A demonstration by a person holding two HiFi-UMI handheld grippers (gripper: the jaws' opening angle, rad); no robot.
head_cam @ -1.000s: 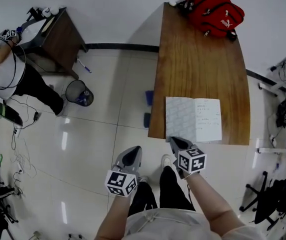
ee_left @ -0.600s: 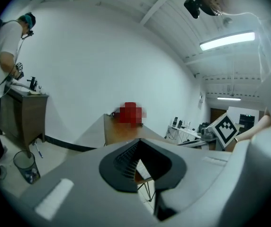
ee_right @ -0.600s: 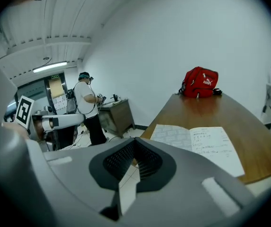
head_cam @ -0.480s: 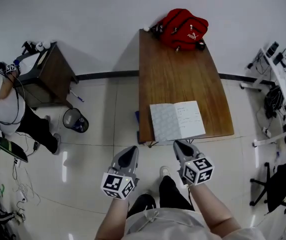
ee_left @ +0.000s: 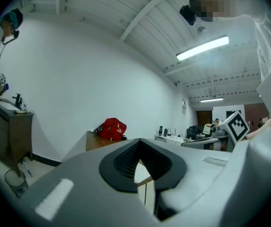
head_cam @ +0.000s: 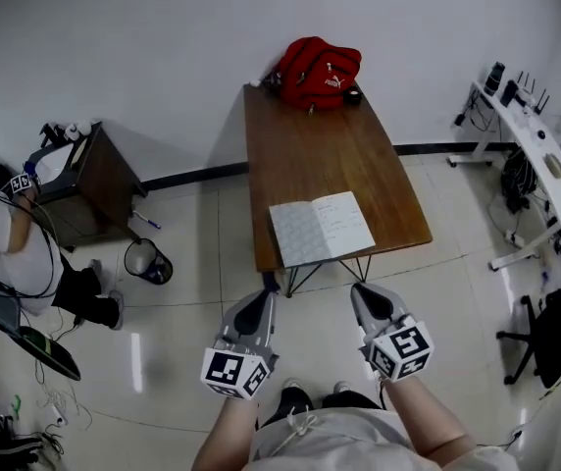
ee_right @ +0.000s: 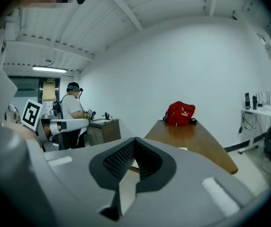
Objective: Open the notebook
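Observation:
The notebook point(head_cam: 322, 228) lies open on the near end of the wooden table point(head_cam: 330, 155), its pages white and flat. Both grippers hang in the air on the near side of the table, short of its front edge and touching nothing. My left gripper point(head_cam: 261, 299) is shut and empty, and my right gripper point(head_cam: 368, 298) is shut and empty too. In the left gripper view the jaws point(ee_left: 139, 143) meet at their tips and point level at the table point(ee_left: 95, 141). The right gripper point(ee_right: 135, 141) points slightly down towards the table point(ee_right: 197, 141).
A red bag point(head_cam: 320, 72) sits at the table's far end against the wall. A dark side cabinet point(head_cam: 104, 180), a waste bin point(head_cam: 145, 260) and a person point(head_cam: 6, 253) are at the left. A white desk point(head_cam: 535, 155) and a chair point(head_cam: 555, 332) stand at the right.
Both grippers have risen and drawn back from the table's front edge, still shut. The table and the open notebook now look smaller and farther off.

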